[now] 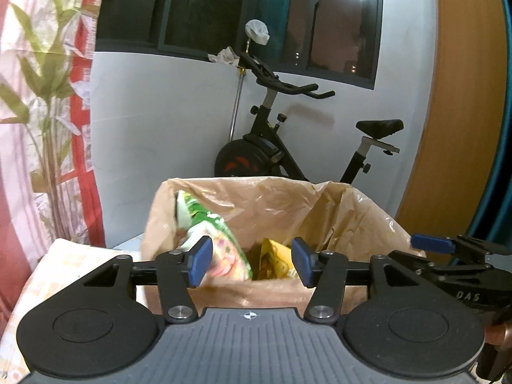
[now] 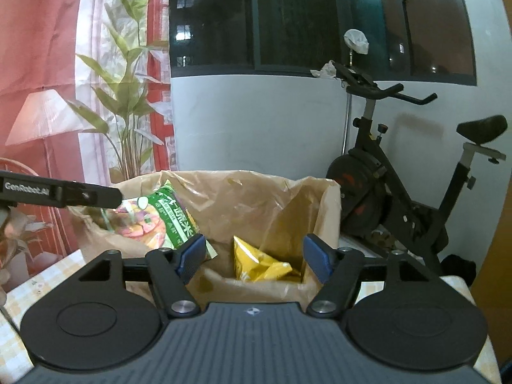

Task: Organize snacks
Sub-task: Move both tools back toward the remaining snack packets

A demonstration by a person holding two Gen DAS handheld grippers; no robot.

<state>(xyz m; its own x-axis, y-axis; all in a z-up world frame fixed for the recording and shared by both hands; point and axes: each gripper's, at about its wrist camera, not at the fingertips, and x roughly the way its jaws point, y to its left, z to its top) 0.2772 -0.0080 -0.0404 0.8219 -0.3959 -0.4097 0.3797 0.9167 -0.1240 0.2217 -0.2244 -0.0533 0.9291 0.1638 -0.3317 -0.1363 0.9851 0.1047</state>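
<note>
A cardboard box lined with a brown plastic bag (image 1: 256, 198) (image 2: 256, 198) stands on the table in front of both grippers. Inside it at the left leans a green snack packet (image 1: 208, 220) (image 2: 153, 220), blurred in the left wrist view. A yellow snack packet (image 1: 275, 256) (image 2: 256, 262) lies lower, near the middle. My left gripper (image 1: 252, 262) is open over the box's near rim; the green packet is just beyond its left pad, untouched. My right gripper (image 2: 254, 256) is open above the yellow packet, its pads clear of it. The left gripper's finger (image 2: 64, 193) reaches over the box's left edge.
An exercise bike (image 1: 288, 147) (image 2: 400, 192) stands behind the box against a white wall under a dark window. A curtain with a leaf print (image 1: 38, 96) hangs at the left. A checked tablecloth (image 1: 64, 272) (image 2: 32, 288) covers the table. A wooden door (image 1: 464, 128) is at the right.
</note>
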